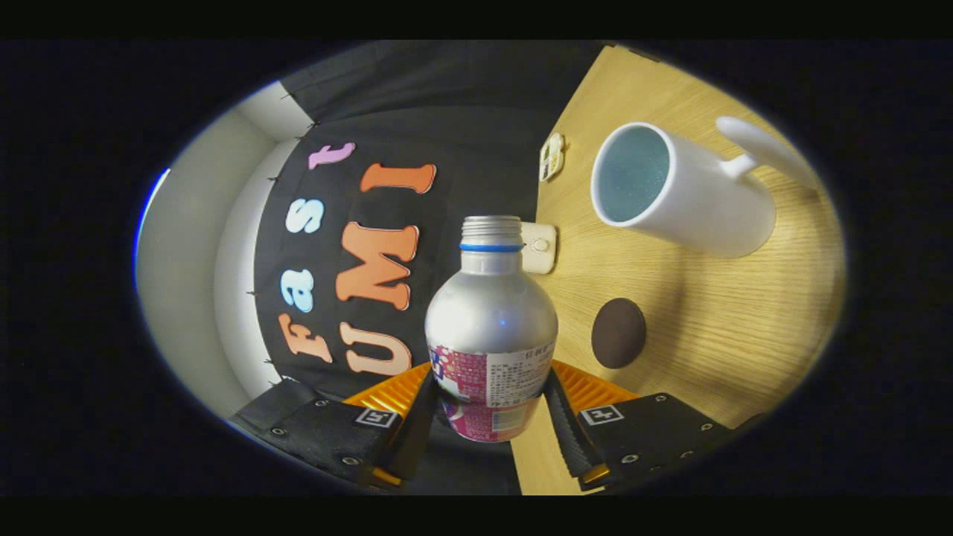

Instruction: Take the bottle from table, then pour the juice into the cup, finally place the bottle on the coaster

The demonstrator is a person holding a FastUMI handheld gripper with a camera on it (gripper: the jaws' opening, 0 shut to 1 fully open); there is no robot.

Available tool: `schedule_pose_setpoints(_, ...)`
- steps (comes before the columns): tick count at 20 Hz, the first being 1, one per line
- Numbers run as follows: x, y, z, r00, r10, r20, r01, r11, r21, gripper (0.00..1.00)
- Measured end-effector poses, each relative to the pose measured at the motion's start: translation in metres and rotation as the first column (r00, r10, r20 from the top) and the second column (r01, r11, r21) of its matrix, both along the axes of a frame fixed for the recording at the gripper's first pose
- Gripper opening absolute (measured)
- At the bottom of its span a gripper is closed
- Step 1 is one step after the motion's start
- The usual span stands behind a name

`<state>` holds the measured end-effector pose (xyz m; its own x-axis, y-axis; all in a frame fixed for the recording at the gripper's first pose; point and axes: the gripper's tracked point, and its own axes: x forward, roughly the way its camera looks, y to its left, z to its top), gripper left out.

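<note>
A silver metal bottle [491, 313] with a pink label and an open threaded neck sits between my two fingers, and my gripper [488, 406] is shut on its lower body. The whole view is rolled, so the wooden table [715, 327] stands tilted to the bottle's right. A white cup [685, 190] with a handle stands on the table beyond the fingers, its mouth facing the bottle's neck but apart from it. A round dark brown coaster [618, 333] lies on the table just ahead of the right finger [569, 428].
Two small cream-coloured objects lie on the table near its far edge: one [539, 247] just behind the bottle's neck, another [552, 155] further along the edge. The booth's black cloth wall [447, 134] and a pale wall [193, 246] fill the side left of the bottle.
</note>
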<state>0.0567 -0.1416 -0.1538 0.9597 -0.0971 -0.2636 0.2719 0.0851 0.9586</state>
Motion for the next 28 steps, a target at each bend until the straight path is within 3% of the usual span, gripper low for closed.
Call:
schedule_pose_setpoints(7, 0.011, -0.018, 0.014, 0.997, -0.071, 0.042, 0.063, 0.986, 0.156, 0.74)
schedule_pose_setpoints(14, 0.011, -0.033, 0.023, 0.987, -0.148, 0.067, 0.123, 0.949, 0.291, 0.74)
schedule_pose_setpoints(28, 0.005, -0.055, 0.032, 0.97, -0.224, 0.097, 0.172, 0.908, 0.383, 0.74)
